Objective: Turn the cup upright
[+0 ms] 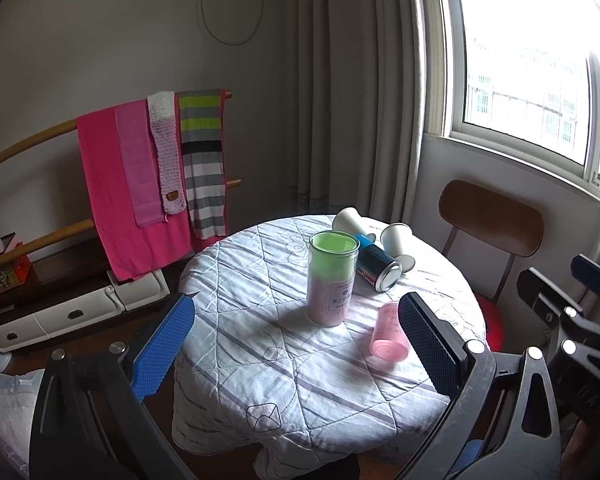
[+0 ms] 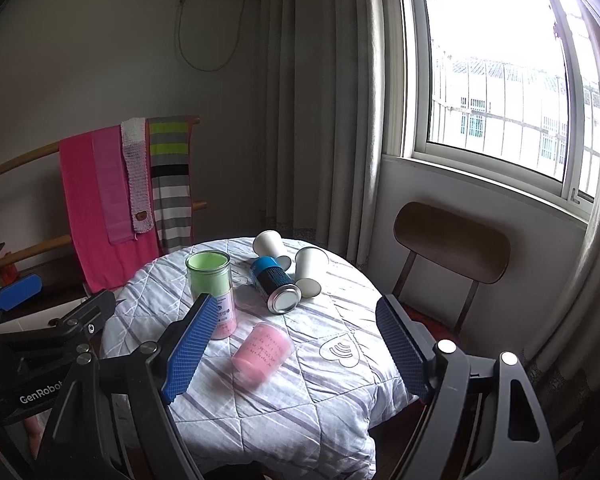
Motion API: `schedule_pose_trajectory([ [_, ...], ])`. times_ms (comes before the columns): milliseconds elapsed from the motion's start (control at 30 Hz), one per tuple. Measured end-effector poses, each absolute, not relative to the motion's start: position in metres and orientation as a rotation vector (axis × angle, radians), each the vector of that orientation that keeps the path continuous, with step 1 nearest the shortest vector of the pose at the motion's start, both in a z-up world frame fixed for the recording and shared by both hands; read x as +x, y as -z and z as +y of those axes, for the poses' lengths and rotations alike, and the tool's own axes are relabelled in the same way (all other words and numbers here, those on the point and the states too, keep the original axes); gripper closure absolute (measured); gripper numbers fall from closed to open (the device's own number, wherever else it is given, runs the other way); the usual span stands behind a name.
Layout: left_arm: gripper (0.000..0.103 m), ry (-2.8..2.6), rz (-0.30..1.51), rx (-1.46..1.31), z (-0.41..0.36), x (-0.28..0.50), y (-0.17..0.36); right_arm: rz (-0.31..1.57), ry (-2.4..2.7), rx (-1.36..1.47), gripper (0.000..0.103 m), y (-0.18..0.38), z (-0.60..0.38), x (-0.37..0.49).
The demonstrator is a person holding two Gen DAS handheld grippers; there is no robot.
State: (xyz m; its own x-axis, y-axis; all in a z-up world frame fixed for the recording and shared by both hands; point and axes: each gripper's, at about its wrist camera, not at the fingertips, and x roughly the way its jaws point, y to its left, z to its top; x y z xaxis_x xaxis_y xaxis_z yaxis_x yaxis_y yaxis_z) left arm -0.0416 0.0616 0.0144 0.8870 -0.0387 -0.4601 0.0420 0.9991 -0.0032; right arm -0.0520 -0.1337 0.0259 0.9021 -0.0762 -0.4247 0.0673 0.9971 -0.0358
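A pink translucent cup (image 1: 389, 337) (image 2: 262, 353) lies on its side on the round table (image 1: 284, 360) (image 2: 300, 396), near its front. Its image is blurred. My left gripper (image 1: 296, 344) is open and empty, held above the table's near edge, its right finger beside the cup. My right gripper (image 2: 296, 356) is open and empty, with the cup showing between its fingers, farther away. The right gripper's body shows at the right edge of the left wrist view (image 1: 572, 320). The left gripper's body shows at the left edge of the right wrist view (image 2: 60, 328).
A tall jar with green and pink contents (image 1: 332, 278) (image 2: 211, 284) stands upright mid-table. Behind it lie a dark blue-capped can (image 1: 374, 262) (image 2: 274, 282) and two white paper cups (image 1: 350, 220) (image 1: 398, 244) on their sides. A wooden chair (image 1: 492, 220) (image 2: 452, 244) stands at the right. A towel rack (image 1: 148, 168) stands at the left.
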Motion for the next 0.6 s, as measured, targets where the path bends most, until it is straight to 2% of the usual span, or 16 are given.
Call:
schedule_pose_trajectory([
  [600,0.0,0.105,0.506,-0.007,0.053,-0.032,-0.004,0.462,0.087,-0.035,0.02,-0.023,-0.139,-0.05],
])
